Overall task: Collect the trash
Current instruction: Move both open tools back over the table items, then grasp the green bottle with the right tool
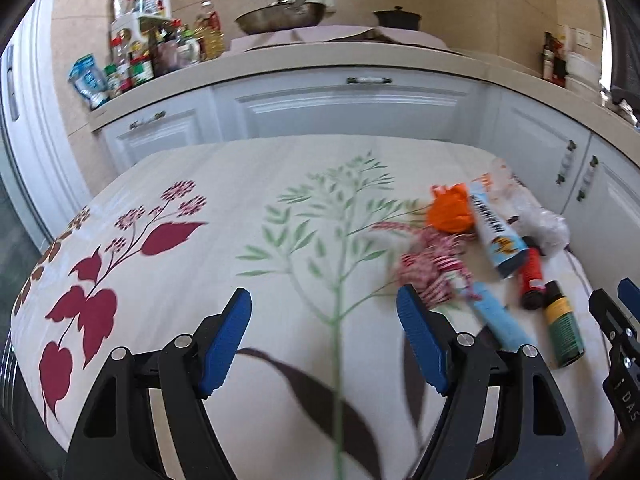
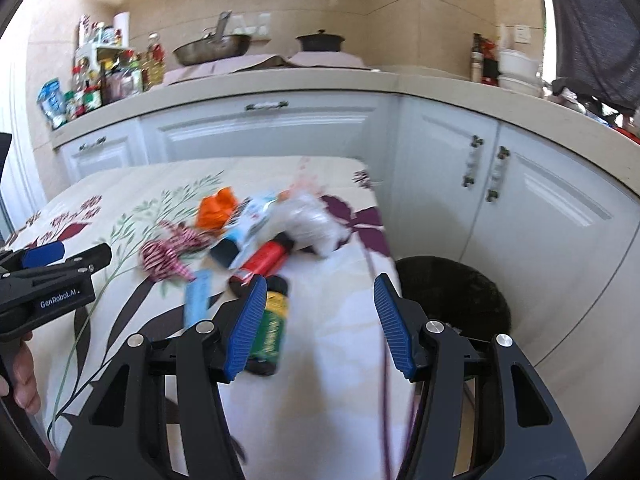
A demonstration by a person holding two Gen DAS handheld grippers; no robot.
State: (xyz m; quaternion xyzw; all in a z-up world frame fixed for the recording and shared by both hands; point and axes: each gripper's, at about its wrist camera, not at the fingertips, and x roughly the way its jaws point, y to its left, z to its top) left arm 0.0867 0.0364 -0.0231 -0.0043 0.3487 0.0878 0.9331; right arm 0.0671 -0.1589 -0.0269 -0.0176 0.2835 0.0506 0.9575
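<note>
1. Trash pile (image 2: 256, 236): a loose cluster of items lies on the table (image 1: 200, 264), toward its right half in the left wrist view and just ahead of the right gripper in the right wrist view.
2. Pile contents, far to near in the right wrist view: a crumpled clear plastic bag (image 2: 316, 220); an orange crumpled piece (image 2: 216, 210); a light blue and white carton (image 2: 244, 236); a red-and-white striped wrapper (image 2: 168, 254); a red tube with a black cap (image 2: 266, 260); a flat light blue strip (image 2: 198, 300); a dark green bottle with a yellow label (image 2: 272, 328).
3. The green bottle lies on its side, just beside the left pad of the right gripper. The pad overlaps it in the view; contact cannot be determined.
4. Right gripper (image 2: 320, 320): jaws apart at a moderate width, nothing between the pads, only tablecloth below.
5. Left gripper (image 1: 324, 344): jaws spread wide, nothing between the pads. Its right finger stands near the striped wrapper (image 1: 428, 272) and the blue strip (image 1: 496, 320).
6. A hand (image 2: 20, 372) holds the left gripper at the left edge of the right wrist view.
7. The table carries a cream cloth printed with leaves and flowers.
8. A dark round bin (image 2: 452, 300) stands on the floor beside the table's right edge.
9. White cabinets (image 2: 280, 128) and a countertop with bottles, a pan (image 1: 280, 16) and a dark pot (image 1: 396, 16) stand behind the table.
</note>
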